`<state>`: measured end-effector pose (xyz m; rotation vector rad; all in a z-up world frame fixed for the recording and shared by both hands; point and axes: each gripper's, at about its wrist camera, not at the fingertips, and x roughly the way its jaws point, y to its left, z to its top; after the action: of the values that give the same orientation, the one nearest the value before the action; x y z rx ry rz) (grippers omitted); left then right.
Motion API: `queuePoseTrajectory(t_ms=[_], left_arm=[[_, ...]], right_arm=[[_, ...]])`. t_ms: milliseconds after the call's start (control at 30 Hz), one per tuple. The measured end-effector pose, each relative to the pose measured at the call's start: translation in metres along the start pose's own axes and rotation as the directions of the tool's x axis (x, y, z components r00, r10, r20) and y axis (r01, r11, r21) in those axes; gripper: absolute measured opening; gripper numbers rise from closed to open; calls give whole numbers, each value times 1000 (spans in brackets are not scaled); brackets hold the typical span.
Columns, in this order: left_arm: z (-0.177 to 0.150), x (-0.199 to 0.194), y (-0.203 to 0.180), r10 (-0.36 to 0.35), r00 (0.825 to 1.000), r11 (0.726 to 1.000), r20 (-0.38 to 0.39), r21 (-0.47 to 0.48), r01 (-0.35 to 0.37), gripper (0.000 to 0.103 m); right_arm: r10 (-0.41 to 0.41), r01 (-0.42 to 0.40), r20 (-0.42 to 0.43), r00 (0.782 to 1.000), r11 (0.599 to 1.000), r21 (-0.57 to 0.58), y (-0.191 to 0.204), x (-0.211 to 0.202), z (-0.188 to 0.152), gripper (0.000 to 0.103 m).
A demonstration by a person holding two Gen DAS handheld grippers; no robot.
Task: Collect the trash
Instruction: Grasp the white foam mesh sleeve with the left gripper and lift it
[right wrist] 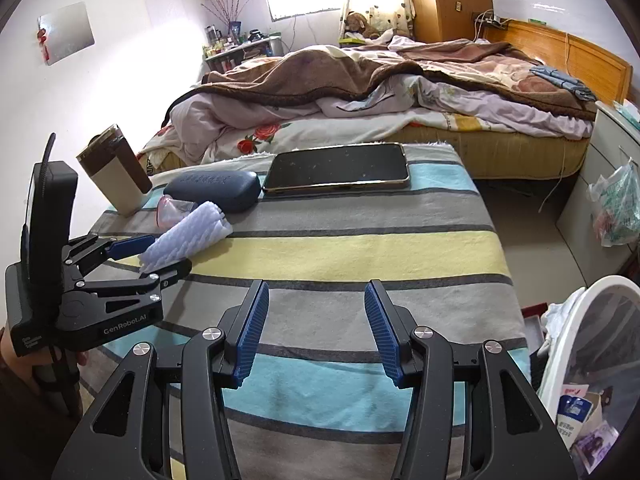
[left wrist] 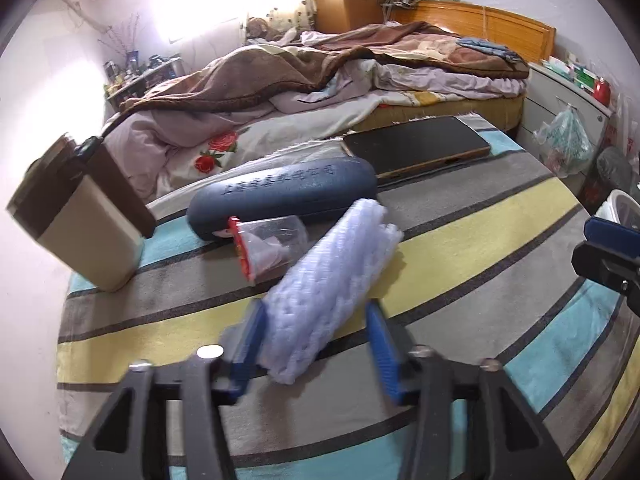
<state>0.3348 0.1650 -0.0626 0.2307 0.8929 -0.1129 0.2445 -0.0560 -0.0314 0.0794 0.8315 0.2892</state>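
A white foam net sleeve [left wrist: 332, 280] lies on the striped cloth [left wrist: 480, 248]. Its near end sits between the blue pads of my left gripper [left wrist: 314, 340]. The left pad touches it and a gap shows at the right pad, so the jaws stand open around it. In the right wrist view the same sleeve [right wrist: 188, 232] pokes out of the left gripper [right wrist: 148, 258]. A clear plastic cup with a red rim [left wrist: 272, 244] lies on its side behind the sleeve. My right gripper [right wrist: 316, 286] hovers open over the cloth with nothing between its fingers.
A navy glasses case [left wrist: 280, 192], a black phone [left wrist: 416, 144] and a beige-and-brown tumbler [left wrist: 84, 220] also rest on the cloth. A white bin [right wrist: 568, 320] with rubbish stands at the right. An unmade bed [right wrist: 360, 92] lies behind, and a plastic bag [right wrist: 616, 204] hangs by the nightstand.
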Motion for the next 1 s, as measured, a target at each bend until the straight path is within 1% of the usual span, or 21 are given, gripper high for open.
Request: queuePoseTrajectory(t_ms=[33, 67, 100, 133, 167, 267, 367, 467, 533, 600, 700, 767, 800, 833, 867, 900, 933, 967, 1000], left_arm=[[-1, -1, 2, -2, 1000, 1000, 1, -7, 2, 35], [-1, -3, 4, -6, 1000, 1000, -1, -18, 6, 27], [-2, -5, 6, -10, 1000, 1000, 1, -25, 10, 22], [-3, -8, 8, -20, 1000, 999, 4, -36, 20, 20], [-5, -12, 10, -28, 1000, 998, 10, -52, 29, 13], [-13, -20, 15, -27, 1000, 997, 16, -76, 28, 11], [-23, -35, 20, -15, 999, 994, 39, -107, 19, 10], [-33, -48, 31, -29, 998, 985, 51, -171, 37, 10], [-39, -58, 41, -11, 998, 975, 55, -219, 23, 10], [-45, -66, 50, -13, 997, 967, 71, -253, 31, 10], [-53, -77, 64, 2, 997, 951, 71, -308, 20, 10], [-60, -83, 72, -5, 998, 944, 68, -328, 27, 10], [-62, -84, 75, -1, 997, 941, 75, -338, 26, 10], [-63, -87, 80, 28, 995, 937, 94, -348, 7, 10], [-63, -86, 82, 39, 994, 936, 101, -351, -2, 16], [-62, -84, 85, 24, 995, 934, 98, -358, 12, 32], [-60, -82, 87, -2, 995, 932, 99, -361, 38, 43], [-58, -79, 87, -28, 993, 930, 112, -363, 68, 63], [-55, -78, 86, -40, 991, 931, 128, -355, 84, 66]], right_arm=[[-1, 1, -1, 1000, 1000, -1, 1, 0, 0, 52], [-2, 2, -4, 1000, 1000, -3, 1, 1, 0, 52], [-1, 1, -5, 1000, 1000, -5, 3, 1, 0, 52], [1, -1, -5, 1000, 1000, -5, 3, 1, 1, 52], [3, -3, -5, 1000, 1000, -5, 4, 1, 1, 52], [13, -13, -7, 1000, 1000, -7, 8, 2, 1, 52], [20, -20, -9, 1000, 1000, -20, 13, 2, 2, 52], [32, -32, -8, 999, 999, -34, 20, 3, 2, 52], [43, -44, -9, 999, 998, -42, 24, 5, 3, 52], [61, -62, -16, 998, 997, -54, 31, 8, 5, 52], [79, -80, -23, 997, 994, -80, 40, 12, 7, 52], [87, -89, -25, 996, 991, -101, 47, 14, 9, 52], [92, -94, -27, 995, 990, -107, 50, 15, 10, 52], [94, -96, -29, 995, 989, -109, 51, 16, 10, 52], [94, -97, -28, 995, 990, -107, 51, 16, 11, 52], [100, -102, -24, 995, 990, -101, 51, 15, 11, 52], [105, -107, -23, 994, 989, -99, 50, 14, 11, 52], [105, -107, -23, 994, 989, -99, 51, 14, 10, 52], [100, -102, -25, 995, 990, -101, 50, 14, 10, 52]])
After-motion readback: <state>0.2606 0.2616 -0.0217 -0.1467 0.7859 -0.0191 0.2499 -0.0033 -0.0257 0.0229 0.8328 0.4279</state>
